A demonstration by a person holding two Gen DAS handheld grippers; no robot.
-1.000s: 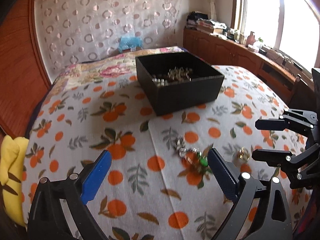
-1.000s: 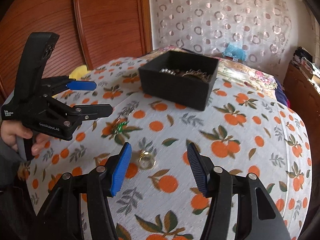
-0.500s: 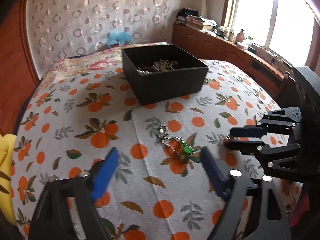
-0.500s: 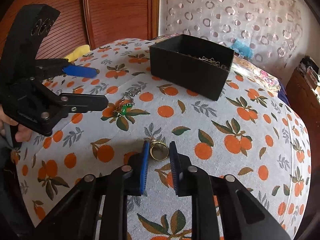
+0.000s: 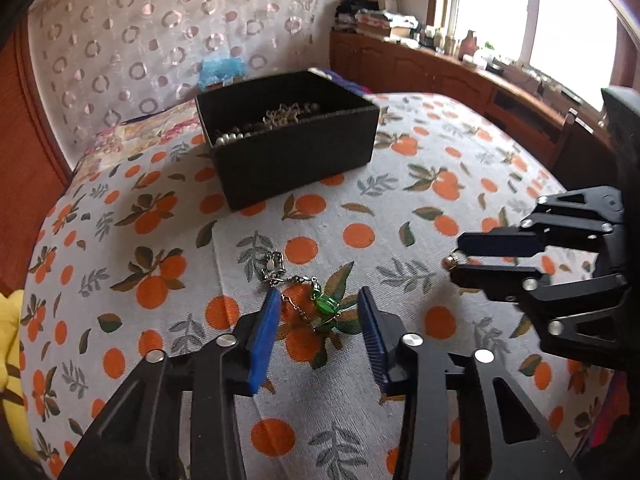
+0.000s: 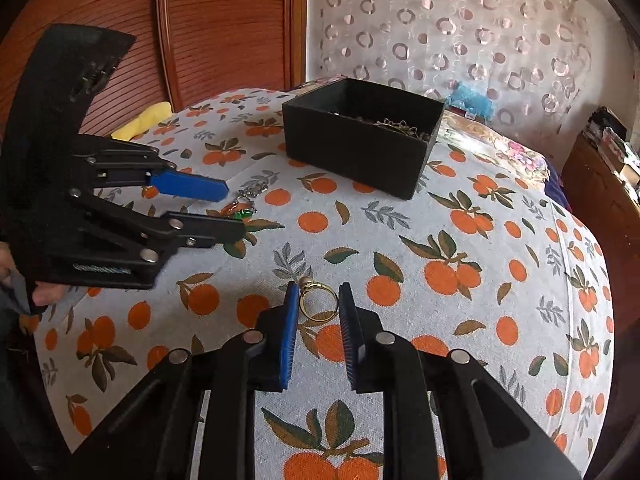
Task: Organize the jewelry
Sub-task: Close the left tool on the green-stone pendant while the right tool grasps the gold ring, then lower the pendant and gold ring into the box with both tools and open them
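Observation:
A black open box (image 5: 292, 148) with chains and pearls in it stands on the orange-print cloth; it also shows in the right wrist view (image 6: 360, 140). A silver chain with a green charm (image 5: 324, 302) lies between the open fingers of my left gripper (image 5: 316, 320), low over the cloth. In the right wrist view the charm (image 6: 242, 212) sits beside the left gripper (image 6: 230, 210). My right gripper (image 6: 319, 304) is shut on a gold ring (image 6: 318, 300) and holds it above the cloth; in the left wrist view the ring (image 5: 452, 260) pokes out of the right gripper (image 5: 464, 258).
The cloth-covered surface (image 5: 400, 208) curves down at its edges. A yellow item (image 5: 8, 344) lies at the left edge. A wooden panel (image 6: 224, 28) and patterned curtain (image 6: 460, 20) stand behind. A wooden cabinet (image 5: 440, 76) with clutter runs under the window.
My right gripper closed on the gold ring and lifted it off the cloth. My left gripper moved forward over the green-charm chain and its fingers narrowed around it.

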